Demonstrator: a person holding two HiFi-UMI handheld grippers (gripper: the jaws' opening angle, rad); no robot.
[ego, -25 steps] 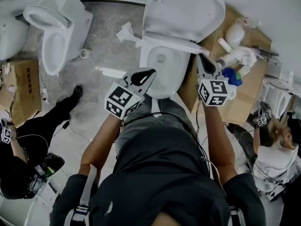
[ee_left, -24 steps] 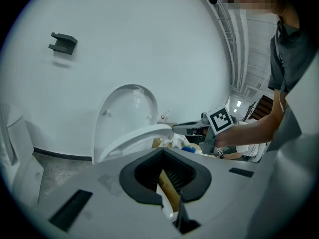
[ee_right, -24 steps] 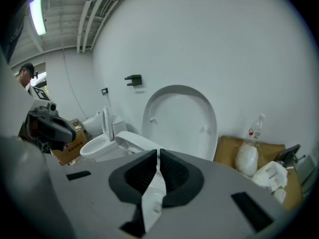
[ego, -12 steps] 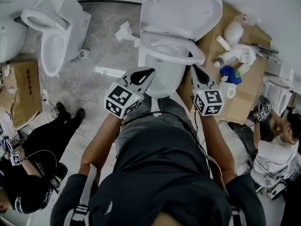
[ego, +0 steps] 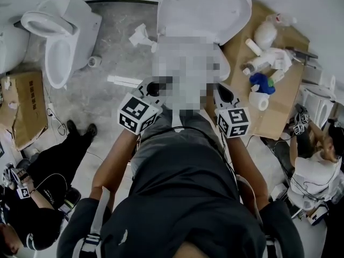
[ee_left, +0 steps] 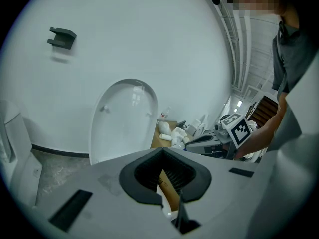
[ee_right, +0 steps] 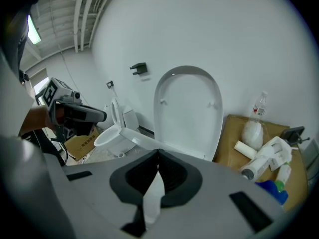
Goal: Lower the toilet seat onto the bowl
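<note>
Head view: a blurred patch covers the spot where seat and bowl should meet, so I get no read on contact there. The lid [ego: 207, 7] stands upright at the wall, and my left gripper [ego: 155, 86] and right gripper [ego: 221, 93] flank the toilet's front. Left gripper view: my jaws sit close together with nothing between them. Beyond them I see only the lid and a cardboard box [ee_left: 157, 141], no seat. Right gripper view: my jaws pinch the toilet seat [ee_right: 135, 137], which runs off leftward nearly edge-on, well apart from the lid. I judge the lowering mostly done, with the final settle onto the bowl left to do; no view shows the bowl.
</note>
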